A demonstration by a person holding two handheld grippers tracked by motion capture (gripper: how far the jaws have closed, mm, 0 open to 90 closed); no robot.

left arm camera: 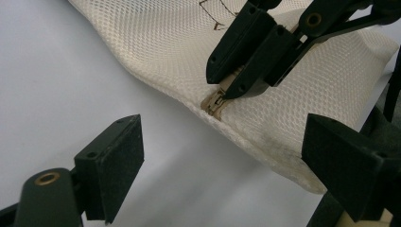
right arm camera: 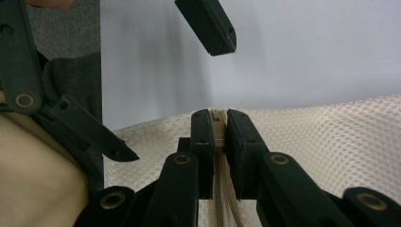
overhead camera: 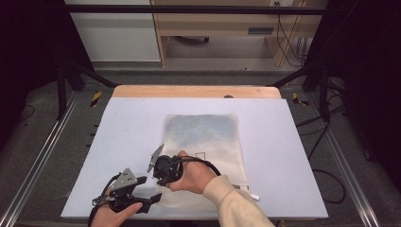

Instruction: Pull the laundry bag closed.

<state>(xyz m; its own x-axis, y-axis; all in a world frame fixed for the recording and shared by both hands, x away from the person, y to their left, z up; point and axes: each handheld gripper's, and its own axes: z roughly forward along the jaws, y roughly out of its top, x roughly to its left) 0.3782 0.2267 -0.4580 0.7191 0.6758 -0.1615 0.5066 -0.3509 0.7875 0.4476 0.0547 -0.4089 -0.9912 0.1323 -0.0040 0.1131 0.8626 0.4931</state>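
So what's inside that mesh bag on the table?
Through the mesh bag a blue-grey patch shows in its far half, probably something flat inside, but the weave blurs what it is. The near half looks plain cream. The right tool is shut on the zipper pull.

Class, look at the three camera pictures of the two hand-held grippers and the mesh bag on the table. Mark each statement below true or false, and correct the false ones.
1. The right gripper is closed on the zipper pull of the mesh bag. True.
2. The left gripper is clamped on the bag's corner. False: its jaws stand wide apart, gripping nothing, with the bag's edge between them.
3. The bag lies flat on the table. True, though its near edge bulges up where it is gripped.
4. The bag is solid black plastic. False: it is cream-white mesh fabric.
5. The left gripper is farther from the person than the right. False: it is nearer, at the table's front edge.
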